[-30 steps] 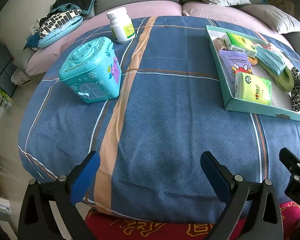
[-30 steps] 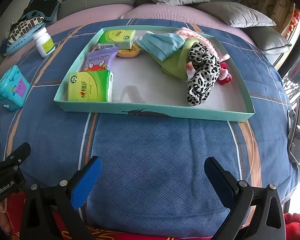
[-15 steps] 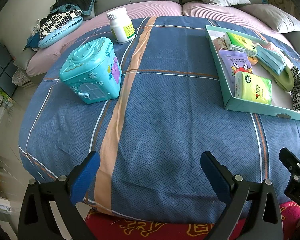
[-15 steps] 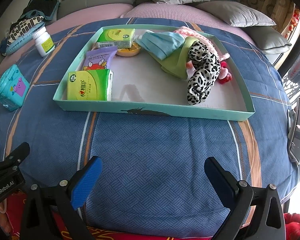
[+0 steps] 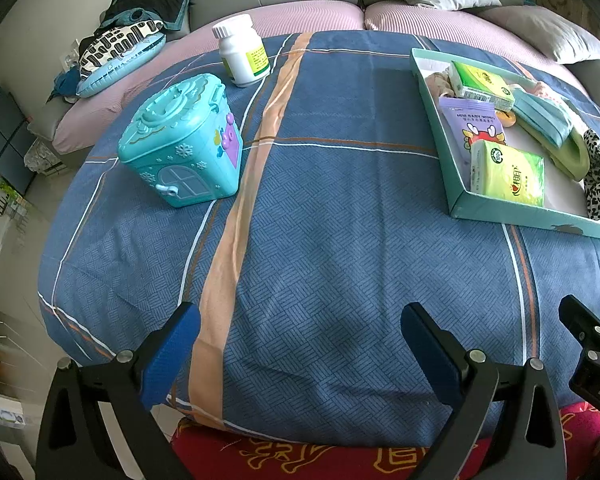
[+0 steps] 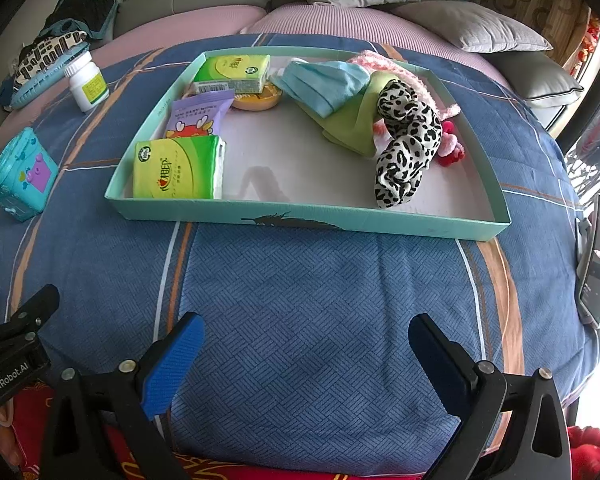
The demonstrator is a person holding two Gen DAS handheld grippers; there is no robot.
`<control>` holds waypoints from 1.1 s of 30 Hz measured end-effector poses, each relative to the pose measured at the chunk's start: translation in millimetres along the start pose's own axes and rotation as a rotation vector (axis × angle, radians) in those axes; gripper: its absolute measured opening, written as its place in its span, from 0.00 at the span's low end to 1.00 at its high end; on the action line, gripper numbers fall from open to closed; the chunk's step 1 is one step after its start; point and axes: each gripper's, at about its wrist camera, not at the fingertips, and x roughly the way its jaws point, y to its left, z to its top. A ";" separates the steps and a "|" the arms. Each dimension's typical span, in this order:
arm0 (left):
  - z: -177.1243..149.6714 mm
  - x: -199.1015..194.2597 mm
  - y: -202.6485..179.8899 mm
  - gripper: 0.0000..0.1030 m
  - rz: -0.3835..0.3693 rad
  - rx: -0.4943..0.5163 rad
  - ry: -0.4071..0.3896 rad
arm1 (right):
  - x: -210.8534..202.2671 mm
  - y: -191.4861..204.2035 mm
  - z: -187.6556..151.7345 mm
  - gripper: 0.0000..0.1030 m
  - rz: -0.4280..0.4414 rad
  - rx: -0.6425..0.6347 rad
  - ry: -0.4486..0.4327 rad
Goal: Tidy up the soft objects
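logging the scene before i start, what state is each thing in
left gripper: open, empty
right gripper: open, empty
tray: lidless, partly filled
toy house box: shut, upright
pill bottle: capped, upright
near tissue pack: lying flat in tray
leopard scrunchie: draped over the green slipper
face mask: crumpled on slipper

Your left gripper [image 5: 300,344] hangs wide open over the blue bedspread [image 5: 320,208]; turquoise toy house [image 5: 184,140] far left, tray [image 5: 496,214] far right.
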 end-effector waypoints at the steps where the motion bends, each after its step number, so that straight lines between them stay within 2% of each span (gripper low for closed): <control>1: 0.0 0.1 -0.4 0.97 0.000 0.000 0.000 | 0.2 -0.1 0.0 1.00 0.000 0.000 0.001; 33: -0.5 -1.1 1.5 0.97 0.010 0.016 -0.014 | 1.9 0.9 -1.3 1.00 -0.001 0.000 0.004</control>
